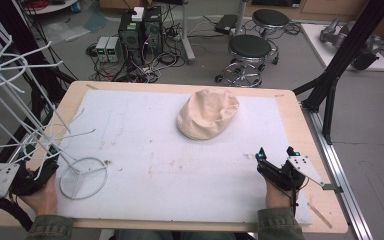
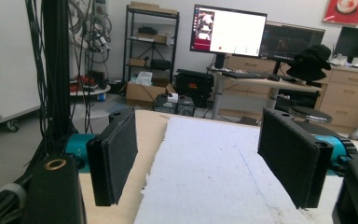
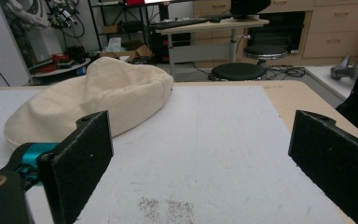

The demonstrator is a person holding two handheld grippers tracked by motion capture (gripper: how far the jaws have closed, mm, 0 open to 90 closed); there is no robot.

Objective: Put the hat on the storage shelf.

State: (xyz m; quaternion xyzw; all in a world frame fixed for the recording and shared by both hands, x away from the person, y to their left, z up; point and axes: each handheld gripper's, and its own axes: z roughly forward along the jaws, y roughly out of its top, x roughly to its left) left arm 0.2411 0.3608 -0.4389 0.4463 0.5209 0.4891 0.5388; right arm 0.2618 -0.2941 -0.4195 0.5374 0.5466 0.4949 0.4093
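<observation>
A cream cloth cap (image 1: 208, 114) lies on the white mat (image 1: 170, 155) toward the far middle of the table. In the right gripper view the cap (image 3: 93, 98) sits ahead and to the left of the jaws. My right gripper (image 1: 276, 154) rests near the table's front right, open, nothing between its jaws (image 3: 200, 163). My left gripper (image 1: 27, 177) sits at the front left corner beside the base of a white wire rack (image 1: 82, 177). In its own view the left gripper (image 2: 205, 161) is open over the mat's edge, empty.
The wire rack's arms (image 1: 10, 75) spread over the table's left side. Wooden table edge (image 1: 325, 200) frames the mat. Two black stools (image 1: 250, 50), computer boxes (image 1: 140, 30) and cables stand on the floor beyond the table. A black frame post (image 1: 340, 65) rises at the right.
</observation>
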